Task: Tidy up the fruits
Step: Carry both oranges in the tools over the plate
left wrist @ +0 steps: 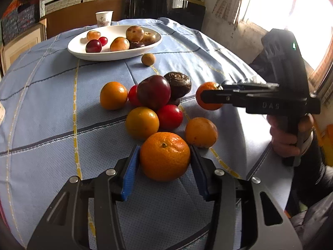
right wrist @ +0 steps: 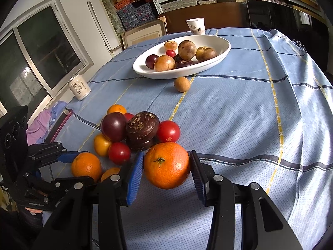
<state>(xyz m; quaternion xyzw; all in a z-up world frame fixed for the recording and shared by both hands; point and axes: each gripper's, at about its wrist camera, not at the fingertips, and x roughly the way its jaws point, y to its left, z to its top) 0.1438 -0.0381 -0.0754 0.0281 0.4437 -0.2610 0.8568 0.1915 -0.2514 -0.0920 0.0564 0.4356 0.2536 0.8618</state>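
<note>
Fruits: a loose heap [left wrist: 154, 102] of mandarins, dark and red plum-like fruits and dark brown embossed discs lies on the blue checked tablecloth [left wrist: 52, 104], well on the near side of the white oval bowl [left wrist: 83, 52].
Bowl contents: brown round fruits, a dark plum, a small red fruit and a dark disc are held there; no mandarin is seen in it.
Left gripper [left wrist: 164, 149]: clamped on the left-hand mandarin [left wrist: 164, 156], both blue pads pressed to its sides at the edge of the heap farthest from the bowl.
Right gripper [right wrist: 167, 154]: clamped on the right-hand mandarin [right wrist: 166, 164], at the side of the heap, also well short of the bowl.
Step in hand: judged to be the pick-up, with one mandarin gripped in each tool and neither yet carried away.
Next move: a lift clear of the cloth is called for, then a carry to wherever mandarins are to be grouped; that place cannot be told.
In the way: the heap lies between both grips and the bowl, so it must be passed over; neighbouring oranges just beside the left-hand mandarin could be nudged and set rolling.
Loose piece: a small brown fruit [left wrist: 148, 59] lies just beside the bowl's near rim.
Around: a paper cup [left wrist: 104, 18] stands behind the bowl; a drinks can [right wrist: 79, 87] stands well to the bowl's side, at the table edge.
</note>
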